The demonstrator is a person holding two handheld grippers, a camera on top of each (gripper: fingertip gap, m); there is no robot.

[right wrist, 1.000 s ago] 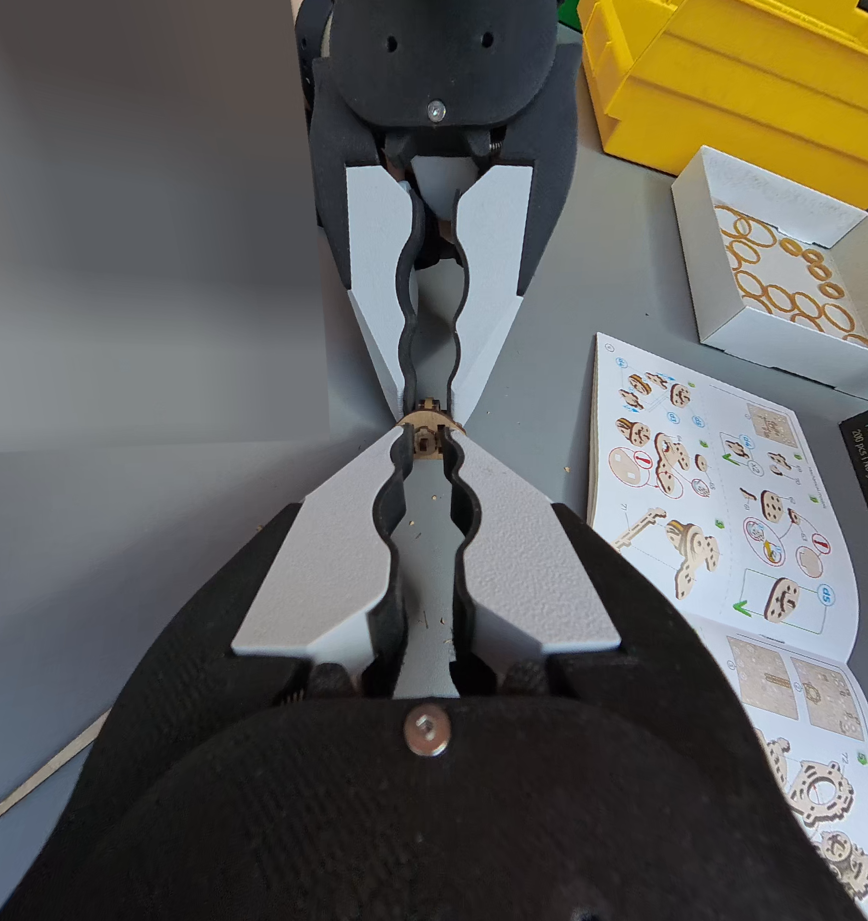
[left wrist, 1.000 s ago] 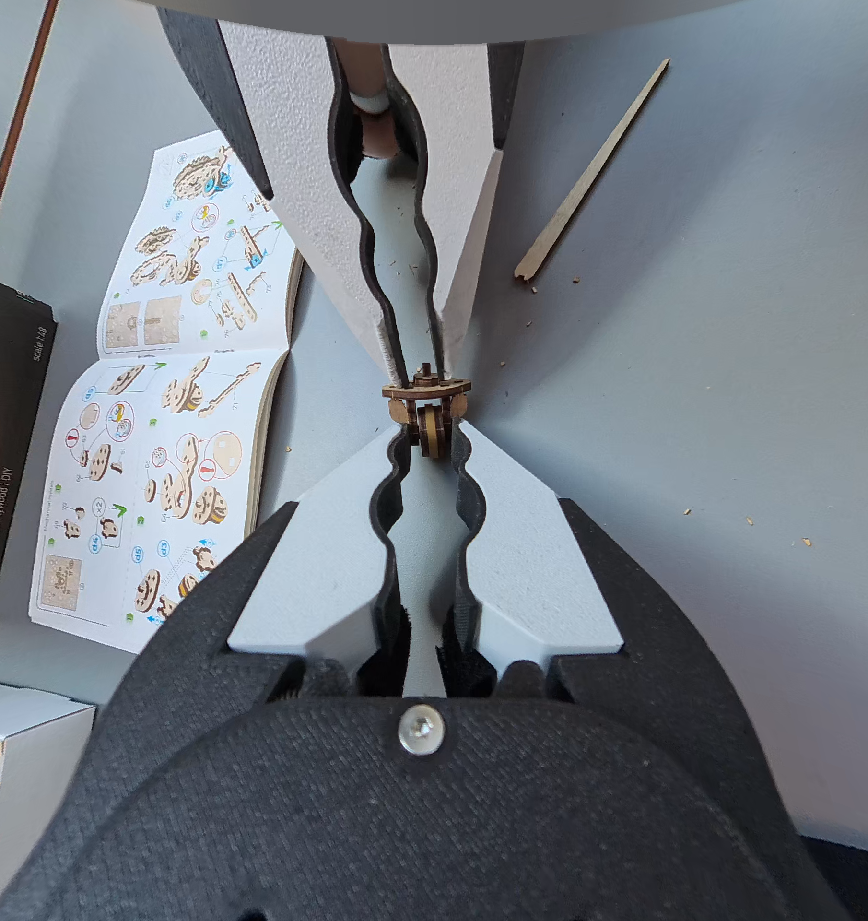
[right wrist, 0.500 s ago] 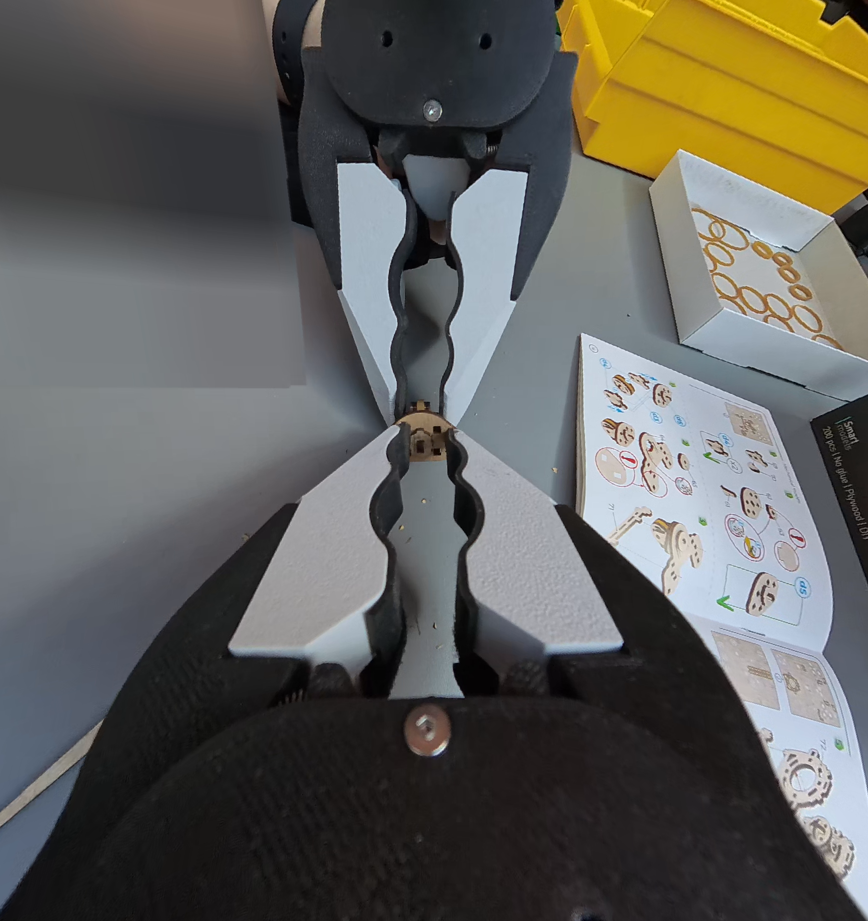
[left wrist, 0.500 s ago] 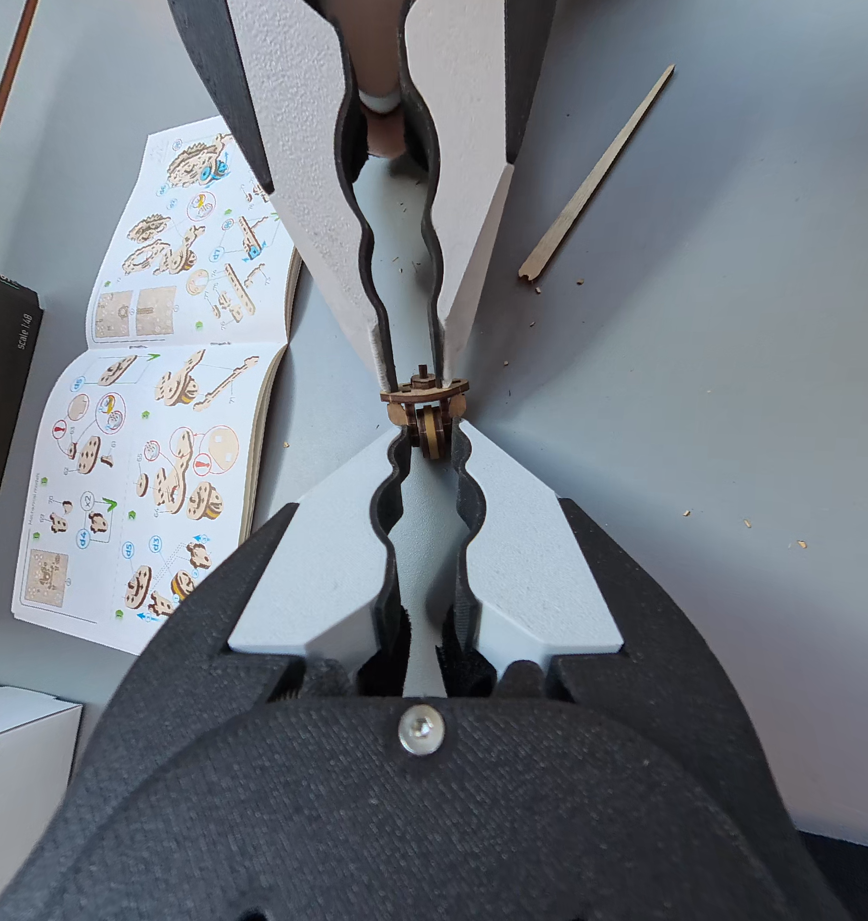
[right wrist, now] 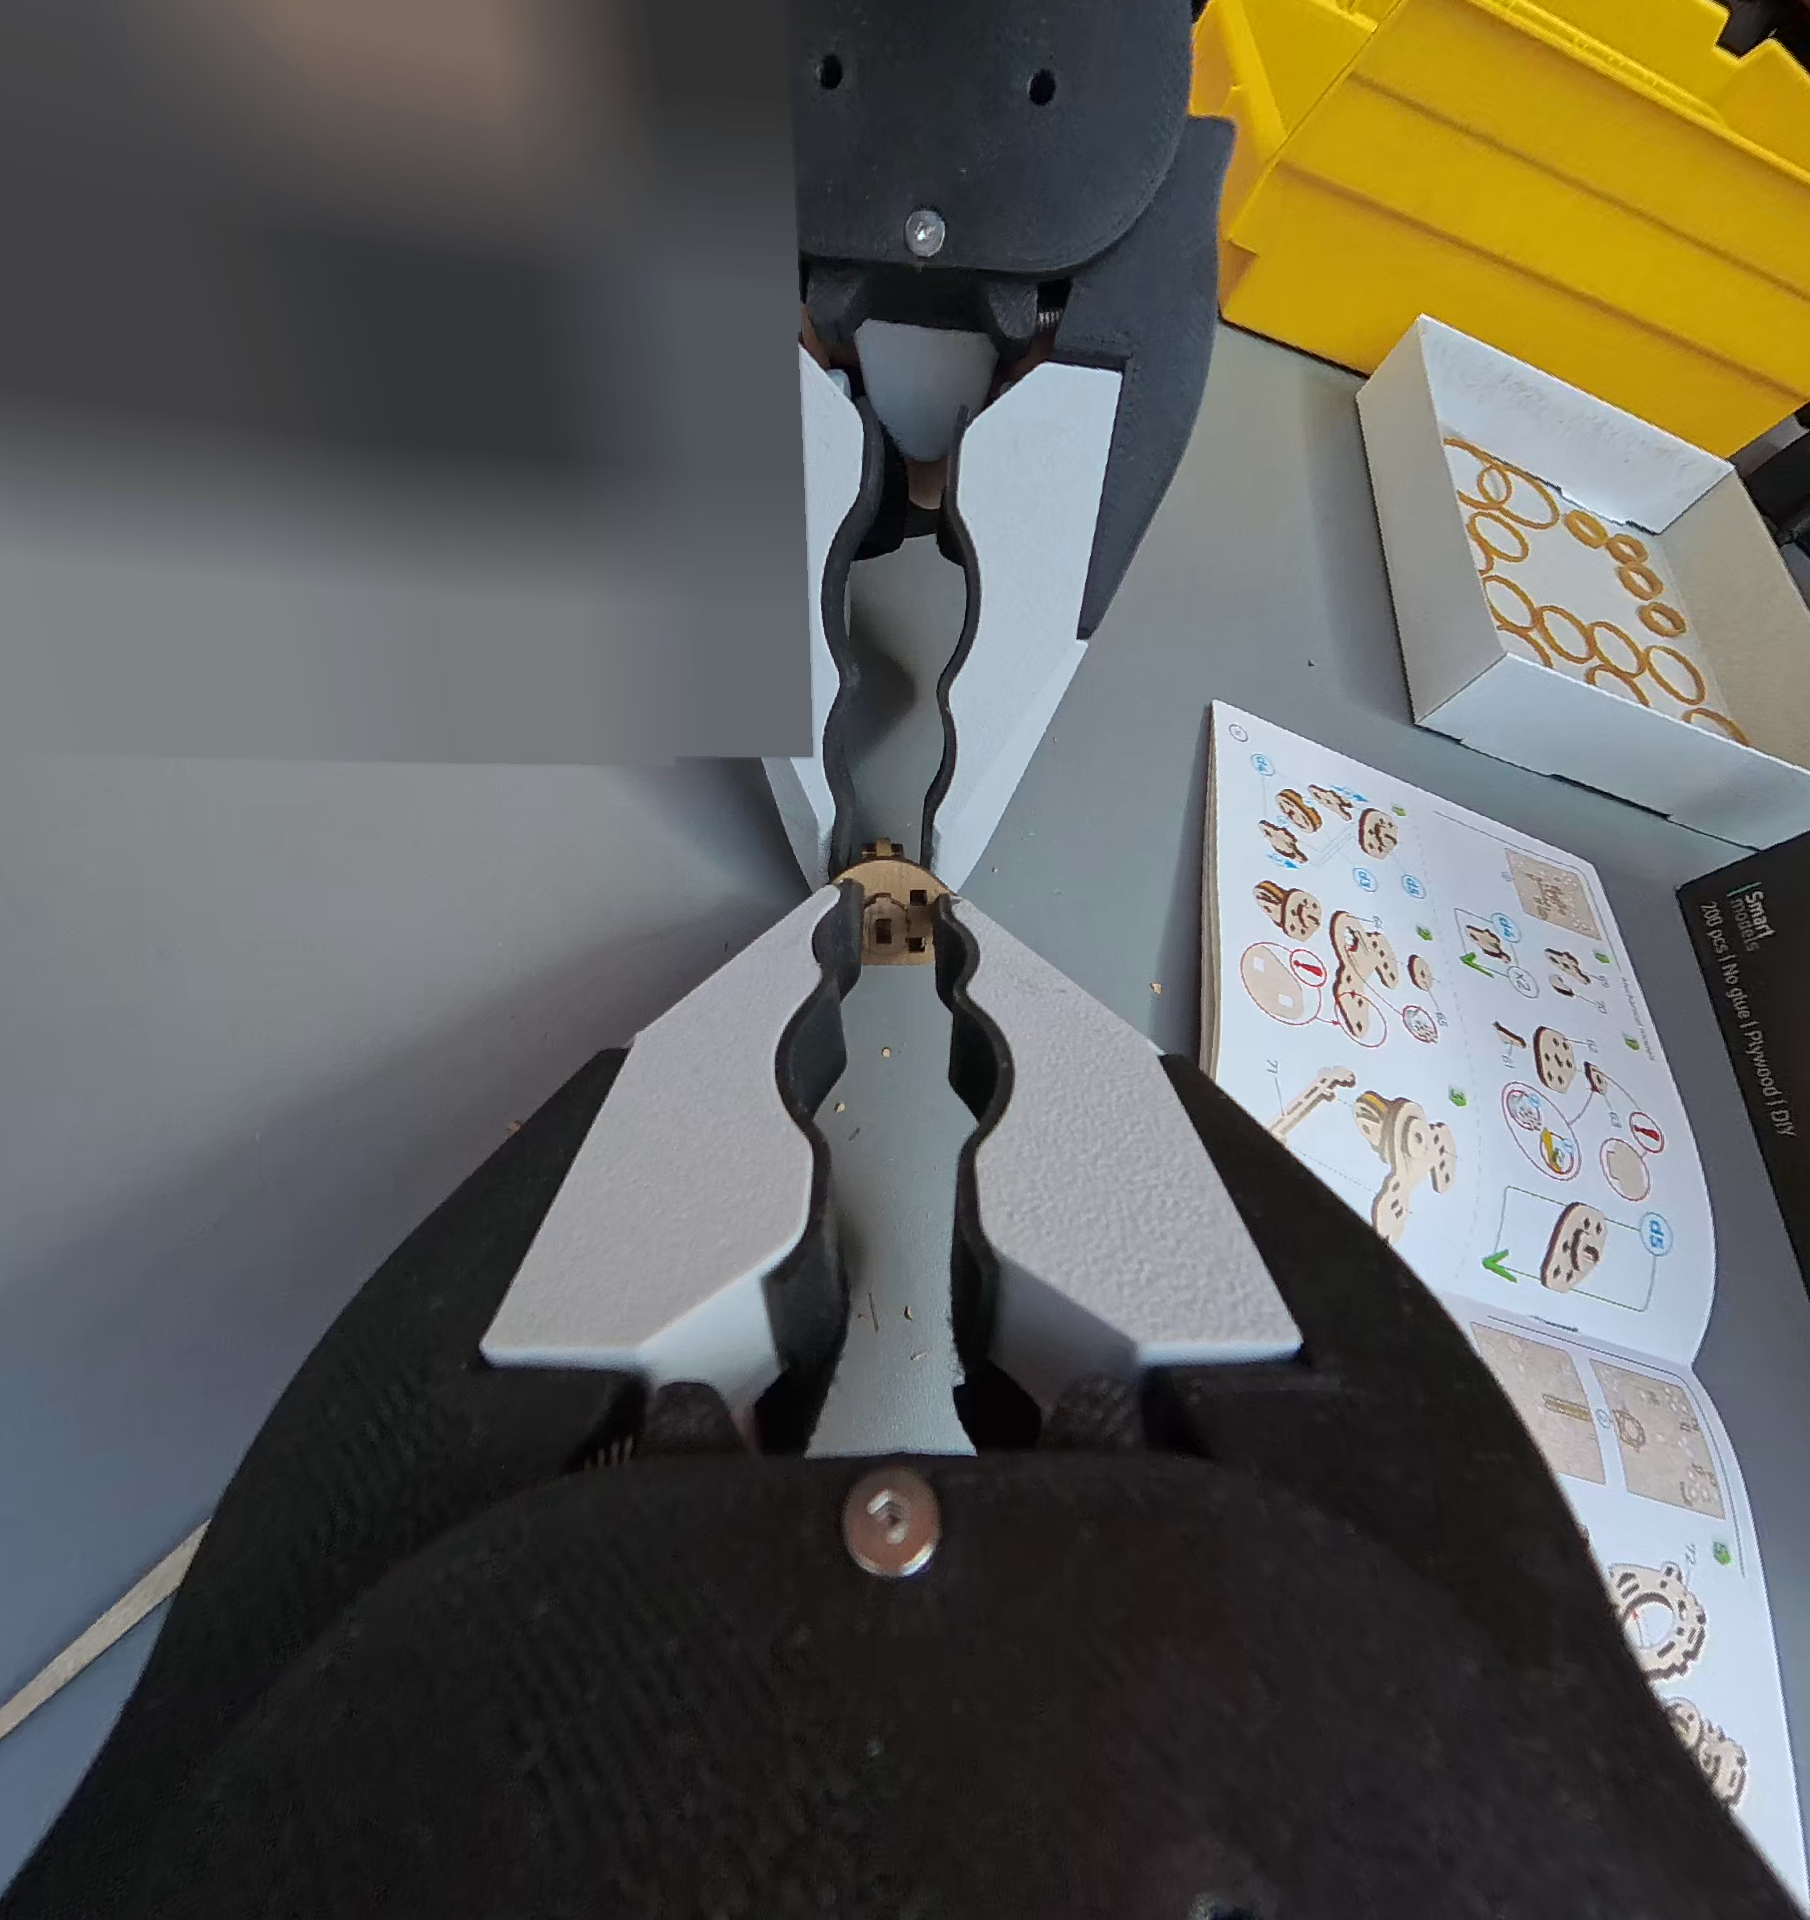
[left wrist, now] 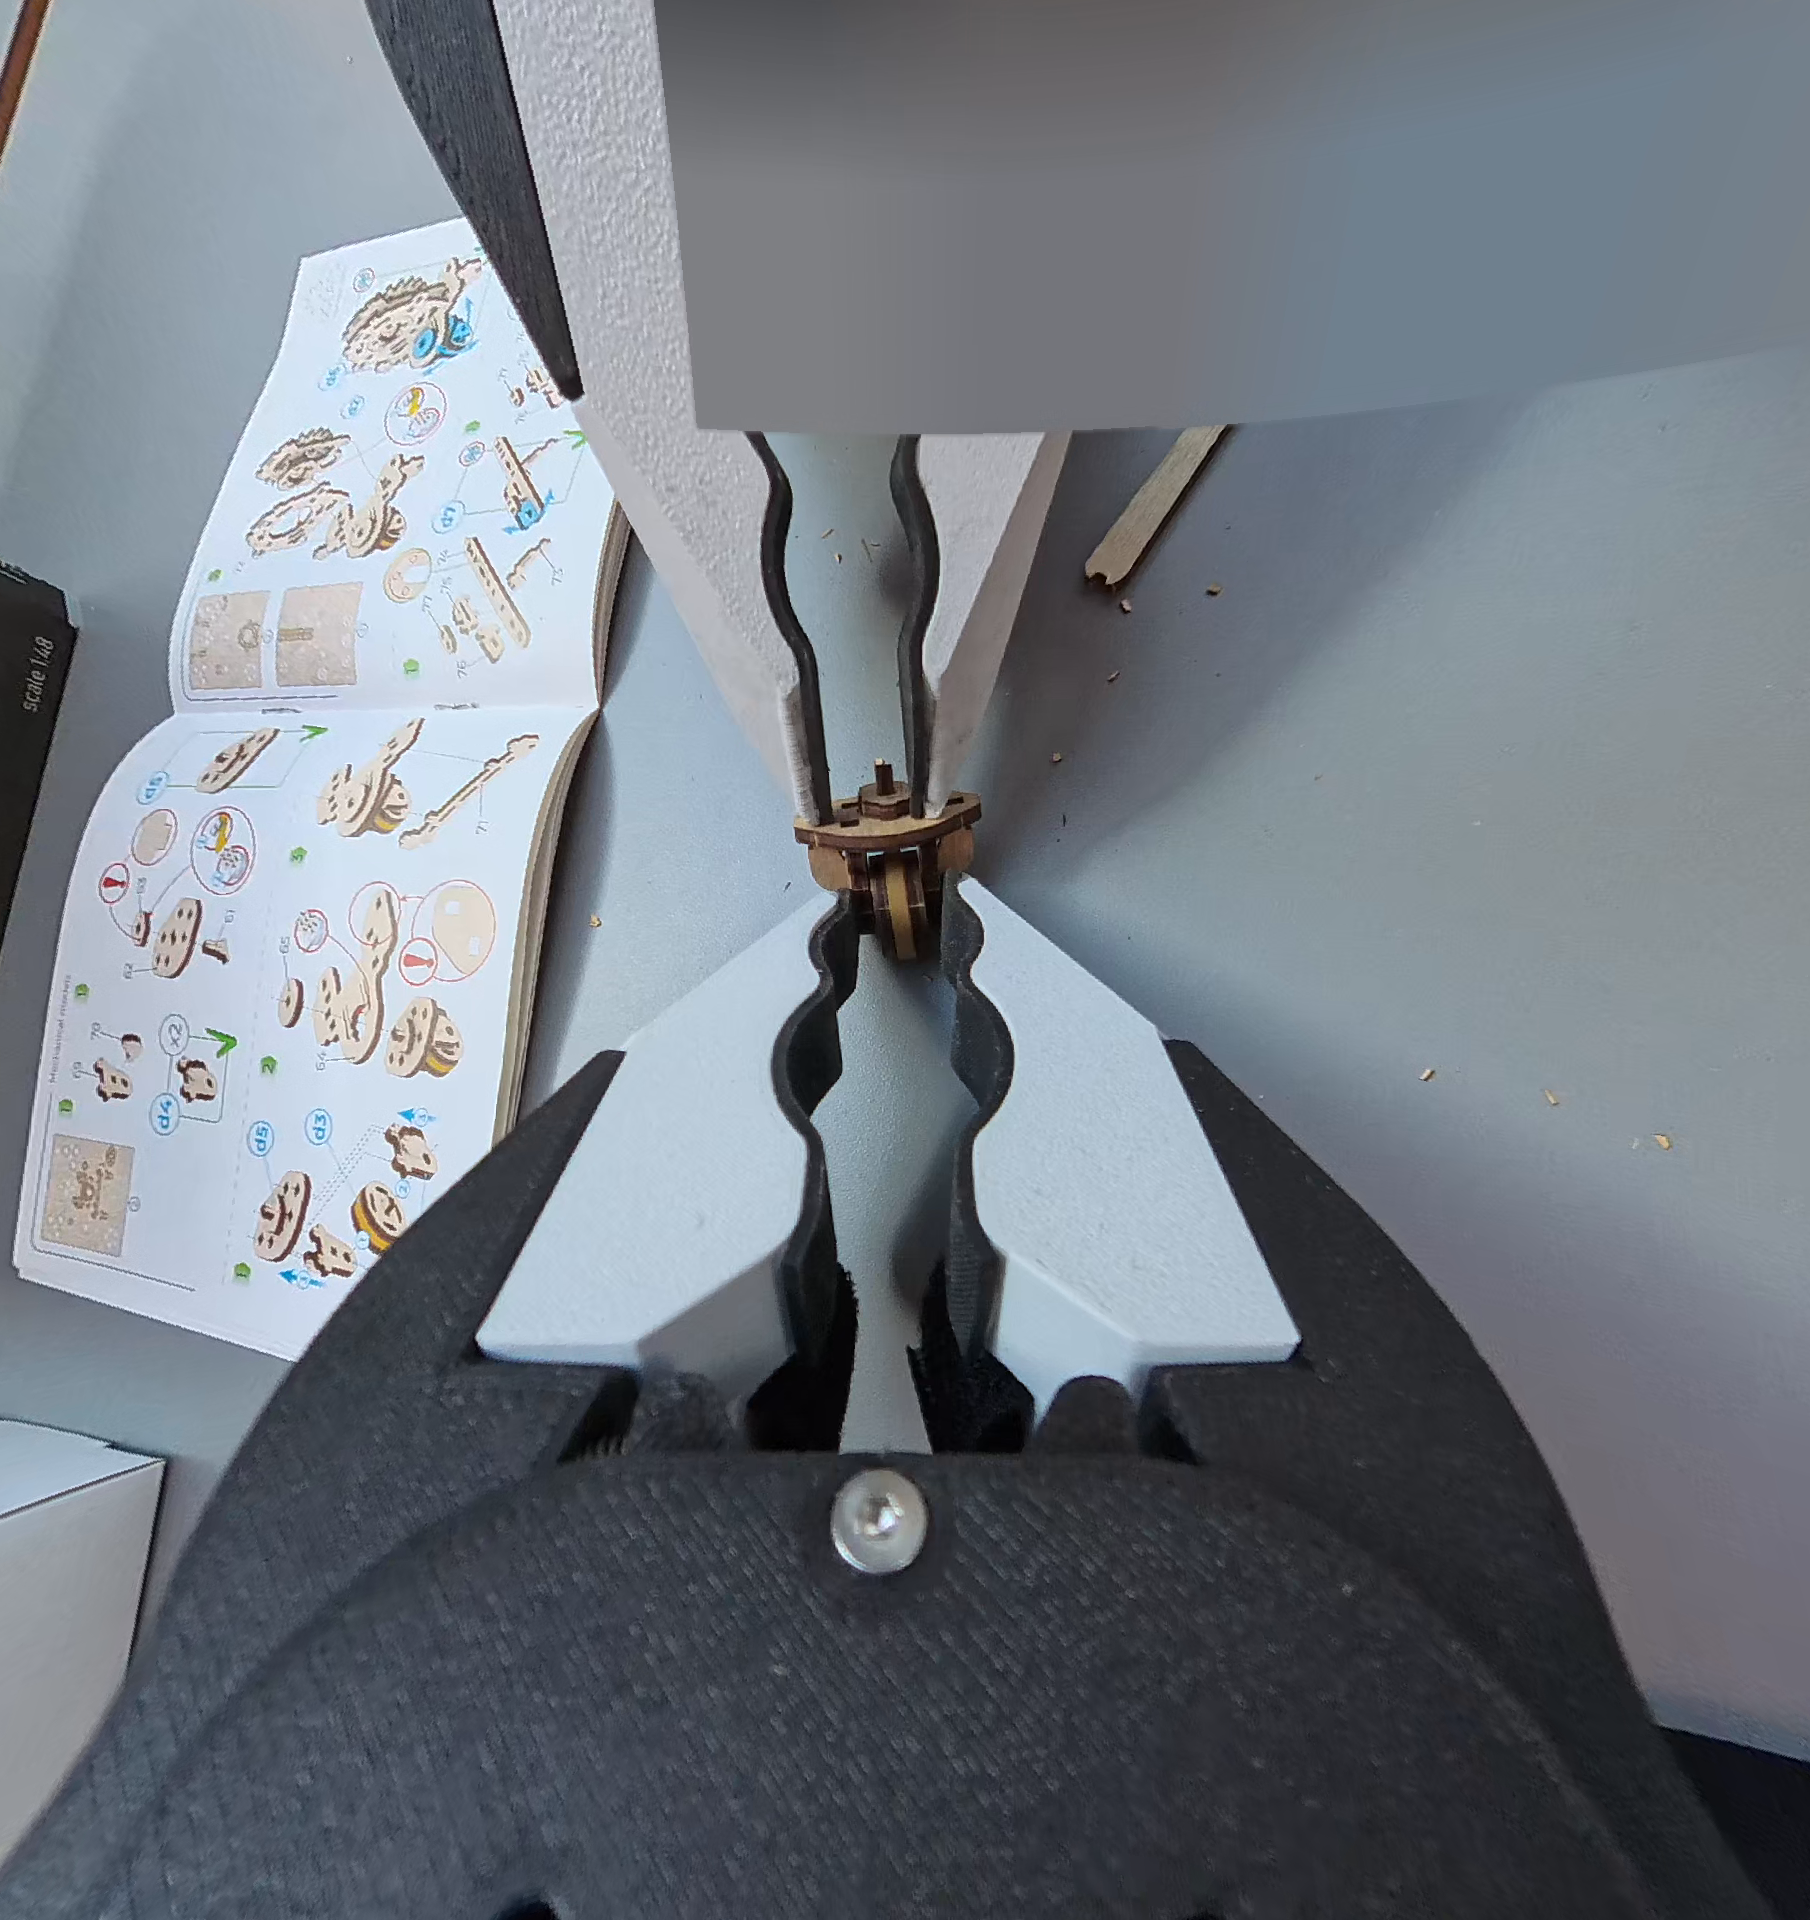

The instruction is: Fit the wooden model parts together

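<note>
A small wooden model assembly (left wrist: 888,868) is held between both grippers above the grey table. My left gripper (left wrist: 896,920) is shut on its lower part, a stack of small discs. My right gripper (right wrist: 890,925) is shut on the other end, a flat rounded plate with a peg (right wrist: 893,920). The two grippers meet tip to tip, each facing the other. In the left wrist view the right gripper's fingers (left wrist: 958,707) come down from the top; in the right wrist view the left gripper's fingers (right wrist: 994,686) come from above. The joint between the parts is partly hidden by the fingertips.
An open instruction booklet (left wrist: 340,810) (right wrist: 1452,1091) lies on the table beside the grippers. A black box (right wrist: 1794,1060), a white tray with wooden rings (right wrist: 1576,592) and yellow bins (right wrist: 1566,166) stand behind. A thin wooden strip (left wrist: 1150,509) and wood crumbs lie on the table. Both grippers' tips are close together, under 4 cm apart.
Both grippers stay shut on the assembly, tip to tip. The pair has shifted slightly over the table; the booklet and tray sit differently in view.
</note>
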